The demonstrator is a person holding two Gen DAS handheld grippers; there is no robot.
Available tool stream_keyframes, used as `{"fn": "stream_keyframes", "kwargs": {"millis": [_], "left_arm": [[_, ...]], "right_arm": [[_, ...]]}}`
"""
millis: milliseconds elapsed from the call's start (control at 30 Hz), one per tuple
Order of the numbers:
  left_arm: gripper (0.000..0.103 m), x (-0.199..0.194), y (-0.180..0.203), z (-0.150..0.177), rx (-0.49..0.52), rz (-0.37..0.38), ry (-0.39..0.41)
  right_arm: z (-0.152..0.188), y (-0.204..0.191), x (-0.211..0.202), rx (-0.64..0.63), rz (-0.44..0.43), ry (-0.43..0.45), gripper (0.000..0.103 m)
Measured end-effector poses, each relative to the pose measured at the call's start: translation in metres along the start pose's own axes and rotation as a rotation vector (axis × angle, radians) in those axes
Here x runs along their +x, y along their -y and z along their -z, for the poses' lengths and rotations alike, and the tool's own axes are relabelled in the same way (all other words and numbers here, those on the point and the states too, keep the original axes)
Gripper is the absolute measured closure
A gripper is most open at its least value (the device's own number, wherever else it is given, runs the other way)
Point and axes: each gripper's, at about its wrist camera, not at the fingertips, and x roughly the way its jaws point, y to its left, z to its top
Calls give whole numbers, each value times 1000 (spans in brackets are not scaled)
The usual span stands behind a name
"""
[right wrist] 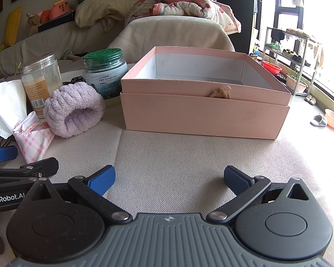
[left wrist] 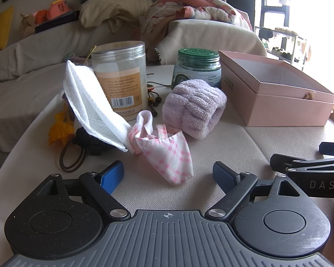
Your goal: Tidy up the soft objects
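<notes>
A pink-and-white checked cloth (left wrist: 167, 151) lies on the beige table just ahead of my left gripper (left wrist: 168, 175), which is open and empty. A rolled lilac towel (left wrist: 193, 108) sits behind it, and a folded white cloth (left wrist: 93, 109) leans on a clear jar (left wrist: 122, 77). The open pink box (right wrist: 202, 102) stands straight ahead of my right gripper (right wrist: 169, 180), which is open and empty above bare table. The lilac towel (right wrist: 73, 109) and checked cloth (right wrist: 33, 140) show at the left of the right wrist view.
A green-lidded jar (left wrist: 198, 66) stands behind the towel. A yellow item (left wrist: 60, 129), black object and brown hair ties (left wrist: 71, 158) lie at the left. Beads and cord (left wrist: 153, 102) sit by the clear jar. A sofa with bedding lies behind.
</notes>
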Motion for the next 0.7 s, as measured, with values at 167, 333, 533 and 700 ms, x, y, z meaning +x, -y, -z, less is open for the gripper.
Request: {"fn": "stream_keyframes", "kwargs": {"millis": [167, 333, 533, 700], "left_arm": [[11, 0, 0, 0, 0, -1, 0], [12, 0, 0, 0, 0, 0, 0], [14, 0, -1, 0, 1, 8, -3], [45, -14, -24, -4, -41, 79, -15]], "right_arm": [[0, 0, 0, 0, 0, 0, 0], [0, 0, 0, 0, 1, 0, 0], [0, -1, 0, 0, 1, 0, 0], [-7, 1, 1, -29, -30, -60, 0]]}}
